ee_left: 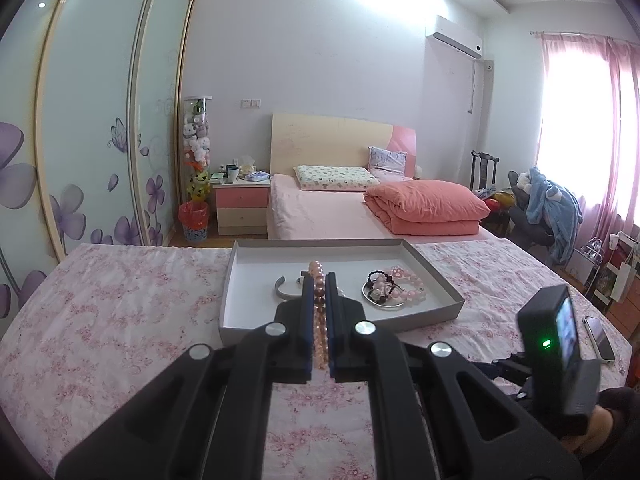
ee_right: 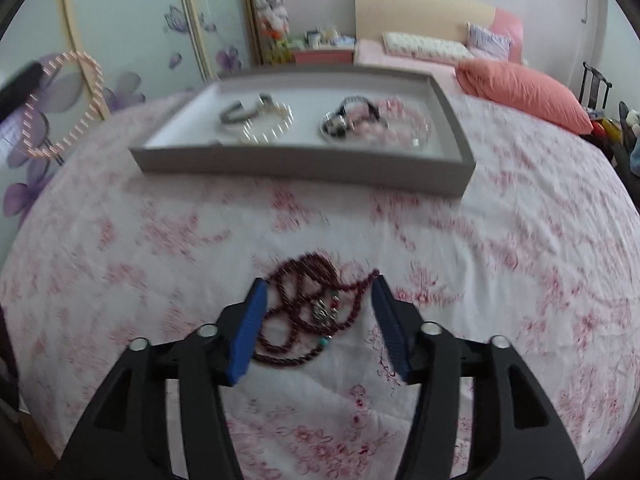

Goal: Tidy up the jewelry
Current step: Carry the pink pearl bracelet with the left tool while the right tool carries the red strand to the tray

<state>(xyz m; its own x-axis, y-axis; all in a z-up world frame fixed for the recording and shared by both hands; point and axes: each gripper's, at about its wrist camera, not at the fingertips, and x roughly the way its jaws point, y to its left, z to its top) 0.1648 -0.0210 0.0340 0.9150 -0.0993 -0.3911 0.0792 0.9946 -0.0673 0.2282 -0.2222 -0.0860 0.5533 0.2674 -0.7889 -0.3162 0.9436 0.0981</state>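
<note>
Jewelry lies in two places on your flowered bedspread: most of it in a shallow grey tray, one dark red bead necklace still loose on the cloth in front of that tray.

At far left in the right wrist view, your left gripper pinches a pink bead strand; its loop dangles in the air beside the wardrobe's flower-painted doors, clear of the tray. From the left wrist view the two blue pads are pressed together on the beads, and the strand's end shows just above the tray's near wall.

Inside the tray, left to right: a grey open cuff, a pale bead bracelet, then a silver bangle piled with black beads and pink beads. These touch or overlap one another; the blur hides finer detail.

Your right gripper stands spread, a blue pad on either side of the coiled red necklace, neither pad pressing on it. A silver charm sits amid its loops.

At right, a phone lies on the bedspread, well apart from the tray. Behind it all stand a bed with a folded salmon quilt and a pink-curtained window.
</note>
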